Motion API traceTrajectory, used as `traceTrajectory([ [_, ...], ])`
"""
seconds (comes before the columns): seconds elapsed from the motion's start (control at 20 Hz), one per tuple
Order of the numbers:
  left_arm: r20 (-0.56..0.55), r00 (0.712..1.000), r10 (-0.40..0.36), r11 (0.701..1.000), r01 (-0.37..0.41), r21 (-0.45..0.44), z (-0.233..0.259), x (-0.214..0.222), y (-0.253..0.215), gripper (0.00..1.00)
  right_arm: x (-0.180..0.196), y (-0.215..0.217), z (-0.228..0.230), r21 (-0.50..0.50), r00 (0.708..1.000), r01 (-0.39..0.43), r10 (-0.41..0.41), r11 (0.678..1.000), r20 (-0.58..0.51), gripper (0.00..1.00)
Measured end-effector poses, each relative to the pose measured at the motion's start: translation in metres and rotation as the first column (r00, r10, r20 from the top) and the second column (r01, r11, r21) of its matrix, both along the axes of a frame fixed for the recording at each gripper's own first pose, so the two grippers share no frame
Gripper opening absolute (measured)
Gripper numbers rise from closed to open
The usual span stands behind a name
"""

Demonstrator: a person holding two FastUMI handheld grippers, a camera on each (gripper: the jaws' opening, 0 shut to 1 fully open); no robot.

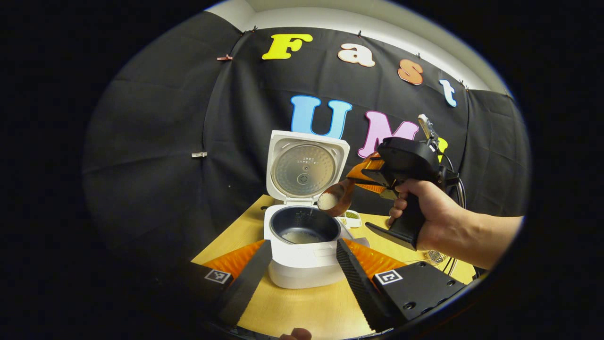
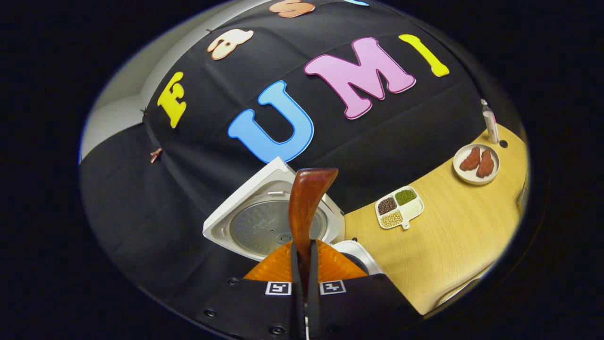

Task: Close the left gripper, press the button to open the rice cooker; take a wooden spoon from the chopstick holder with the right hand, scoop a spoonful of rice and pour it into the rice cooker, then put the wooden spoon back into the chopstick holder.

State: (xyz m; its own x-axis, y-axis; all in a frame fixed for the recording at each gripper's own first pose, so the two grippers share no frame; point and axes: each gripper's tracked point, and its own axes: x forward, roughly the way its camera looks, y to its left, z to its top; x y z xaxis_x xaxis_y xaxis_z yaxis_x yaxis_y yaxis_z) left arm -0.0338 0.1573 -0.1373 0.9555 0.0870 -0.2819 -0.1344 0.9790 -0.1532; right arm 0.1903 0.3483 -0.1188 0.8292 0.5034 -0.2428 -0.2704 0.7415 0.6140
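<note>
Above the open rice cooker, the right gripper pinched the wooden spoon, its bowl of rice tipping at the pot's rim: the pouring step. The left gripper stood spread. Next, judging so, tilt further, then return the spoon to the holder

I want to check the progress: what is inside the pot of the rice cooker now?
A small layer of white rice lies on the bottom of the dark inner pot. The near wall of the rice cooker hides the pot's front part.
</note>
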Motion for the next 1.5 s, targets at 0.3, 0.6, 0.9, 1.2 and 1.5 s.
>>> traceTrajectory([
  [0.3, -0.007, 1.0, 0.012, 1.0, -0.012, -0.008, -0.006, -0.003, 0.006, 0.95, 0.006, 0.012, -0.01, -0.127, 0.998, -0.021, 0.028, 0.992, 0.054, 0.07],
  [0.6, -0.013, 1.0, -0.002, 1.0, 0.001, -0.02, -0.011, -0.005, 0.006, 0.95, 0.012, 0.019, -0.007, -0.253, 0.988, -0.032, 0.068, 0.967, 0.136, 0.07],
  [0.9, -0.015, 1.0, -0.007, 1.0, 0.007, -0.023, -0.015, -0.003, 0.009, 0.95, 0.012, 0.036, -0.001, -0.387, 0.961, -0.071, 0.167, 0.919, 0.221, 0.07],
  [1.2, -0.014, 1.0, -0.011, 1.0, 0.011, -0.026, -0.017, -0.004, 0.009, 0.95, 0.007, 0.049, 0.008, -0.51, 0.916, -0.085, 0.268, 0.856, 0.299, 0.07],
  [1.5, -0.009, 1.0, -0.023, 0.999, 0.023, -0.026, -0.02, -0.001, 0.006, 0.95, -0.018, 0.078, 0.013, -0.689, 0.801, -0.094, 0.465, 0.719, 0.376, 0.07],
])
